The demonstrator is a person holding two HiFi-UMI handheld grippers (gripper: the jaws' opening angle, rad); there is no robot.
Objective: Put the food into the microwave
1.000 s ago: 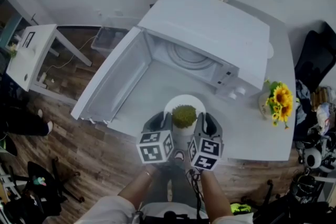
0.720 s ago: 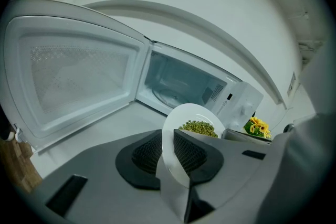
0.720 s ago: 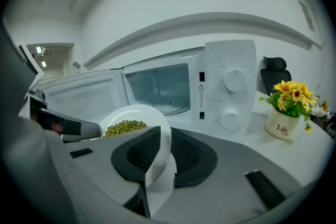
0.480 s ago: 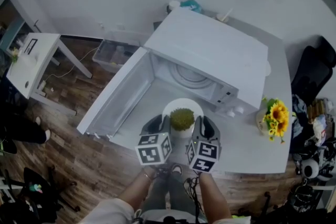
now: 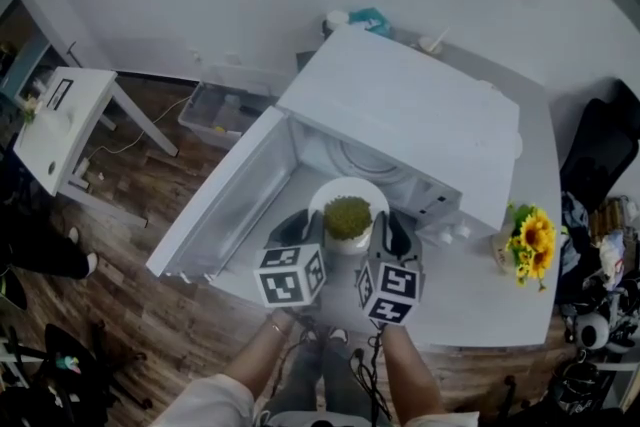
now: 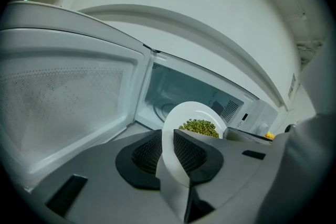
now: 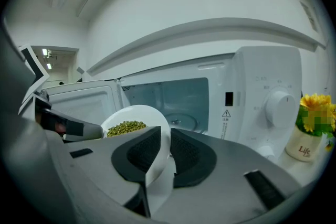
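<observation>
A white plate (image 5: 347, 196) heaped with green peas (image 5: 348, 215) hangs in front of the open white microwave (image 5: 400, 115). My left gripper (image 5: 312, 227) is shut on the plate's left rim (image 6: 169, 149), my right gripper (image 5: 382, 230) on its right rim (image 7: 160, 165). The right jaws have just been closing slightly, with the rim between them. In both gripper views the peas (image 6: 199, 127) (image 7: 126, 127) lie on the plate beyond the jaws. The microwave's cavity with its glass turntable (image 7: 181, 122) lies straight ahead, its door (image 5: 232, 195) swung wide to the left.
A small pot of sunflowers (image 5: 527, 237) stands on the white table (image 5: 480, 295) right of the microwave. The control knob (image 7: 280, 105) sits on the microwave's right panel. A clear bin (image 5: 215, 105) and a white side table (image 5: 55, 120) are on the wooden floor at left.
Both grippers have carried the plate of peas up and forward, from over the table's front part to the mouth of the microwave cavity.
</observation>
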